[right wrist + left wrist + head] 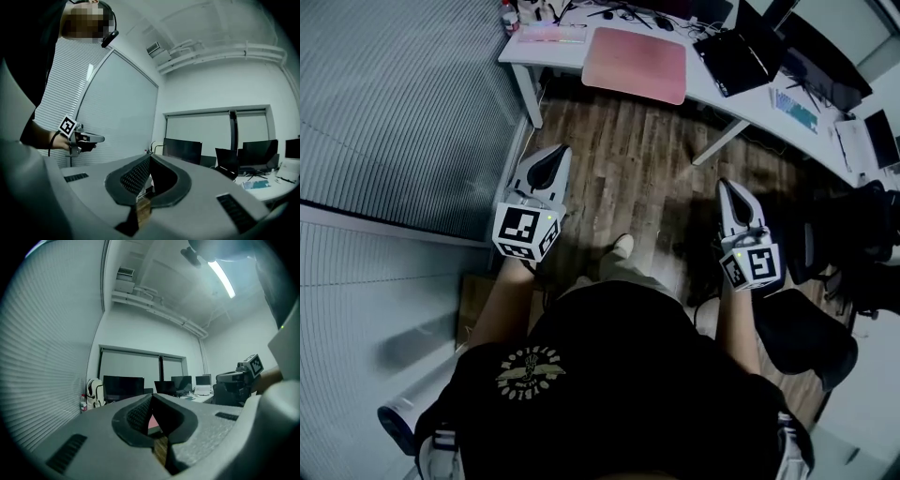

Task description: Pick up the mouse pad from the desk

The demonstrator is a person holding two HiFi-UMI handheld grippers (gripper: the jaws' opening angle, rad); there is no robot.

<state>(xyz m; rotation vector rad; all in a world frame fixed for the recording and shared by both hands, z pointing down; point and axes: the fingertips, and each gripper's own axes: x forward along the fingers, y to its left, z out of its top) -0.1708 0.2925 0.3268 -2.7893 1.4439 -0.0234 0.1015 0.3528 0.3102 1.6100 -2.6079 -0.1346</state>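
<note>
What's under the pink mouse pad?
The white desk; the mouse pad lies flat on it, at its front edge. The desktop beneath is covered, so anything else there stays unseen.

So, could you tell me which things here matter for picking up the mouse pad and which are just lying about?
For the job: the pink mouse pad, the desk it lies on, the left gripper and the right gripper, both shut and empty.
Just lying about: the keyboard, the black laptop, the bottle, the office chair.
</note>
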